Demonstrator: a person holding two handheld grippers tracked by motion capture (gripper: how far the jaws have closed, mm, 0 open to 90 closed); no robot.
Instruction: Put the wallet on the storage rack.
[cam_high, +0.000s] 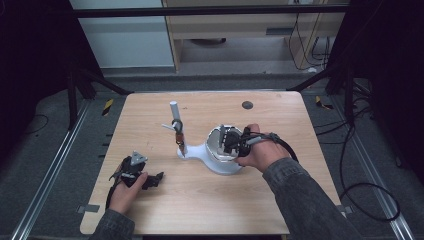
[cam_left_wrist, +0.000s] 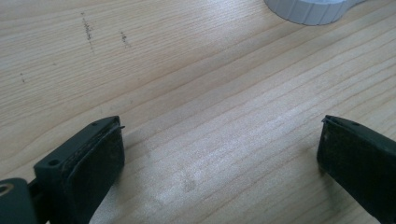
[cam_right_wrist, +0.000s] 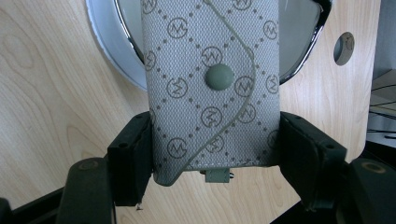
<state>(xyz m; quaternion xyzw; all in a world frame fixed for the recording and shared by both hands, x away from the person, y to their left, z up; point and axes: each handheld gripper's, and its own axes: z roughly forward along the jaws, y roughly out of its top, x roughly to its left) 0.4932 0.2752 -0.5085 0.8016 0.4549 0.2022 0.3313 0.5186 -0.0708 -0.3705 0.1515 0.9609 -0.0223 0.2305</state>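
Observation:
A grey pouch (cam_right_wrist: 210, 84) with a printed monogram pattern and a round snap button is clamped at its lower end between the jaws of my right gripper (cam_right_wrist: 215, 140). It hangs over a white dish with a chrome rim (cam_right_wrist: 107, 42). In the high view my right gripper (cam_high: 231, 141) sits at that dish (cam_high: 216, 152), which belongs to a white stand with an upright post (cam_high: 175, 112). A small ring with a brown strap (cam_high: 178, 131) hangs on the post. My left gripper (cam_high: 152, 180) rests on the table at the front left, jaws wide apart (cam_left_wrist: 219, 140) over bare wood.
The wooden table (cam_high: 200, 200) has a dark round hole (cam_high: 247, 105) near its far edge. The white stand's ribbed base (cam_left_wrist: 308, 9) lies just beyond my left gripper. Black frame legs and cables surround the table on the floor.

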